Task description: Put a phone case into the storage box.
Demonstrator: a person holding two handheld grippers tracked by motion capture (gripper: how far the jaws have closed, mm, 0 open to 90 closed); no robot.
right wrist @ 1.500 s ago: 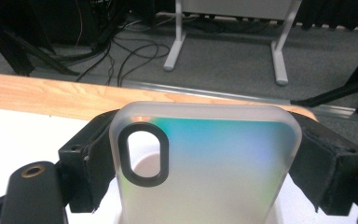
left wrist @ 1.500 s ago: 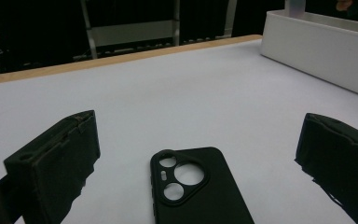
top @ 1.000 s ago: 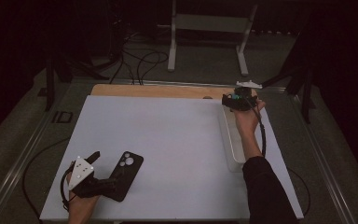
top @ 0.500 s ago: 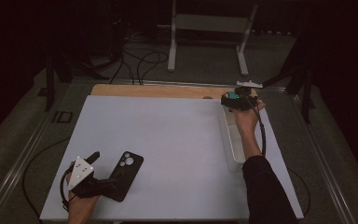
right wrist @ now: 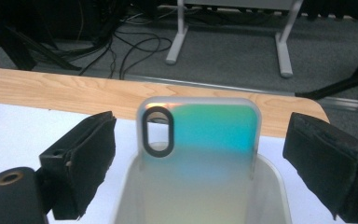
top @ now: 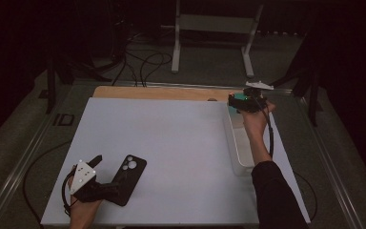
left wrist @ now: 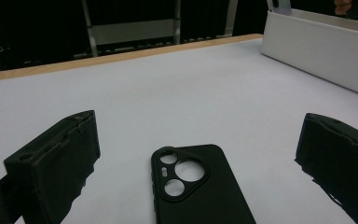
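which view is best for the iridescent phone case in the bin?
Right gripper view: the iridescent phone case stands upright in the white bin, camera cutout clear. High view gives a teal sliver by the right gripper. Left gripper view: tiny corner above the bin.

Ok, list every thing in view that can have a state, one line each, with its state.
black phone case: lying flat on the table, camera cut-outs up, between the open jaws, untouched.
iridescent phone case: standing upright in the bin, leaning on its far wall, not gripped.
white bin: upright on the table's right side, open-topped.
left gripper: open, resting at the black phone case.
right gripper: open, jaws have just been opening, either side of the iridescent phone case.
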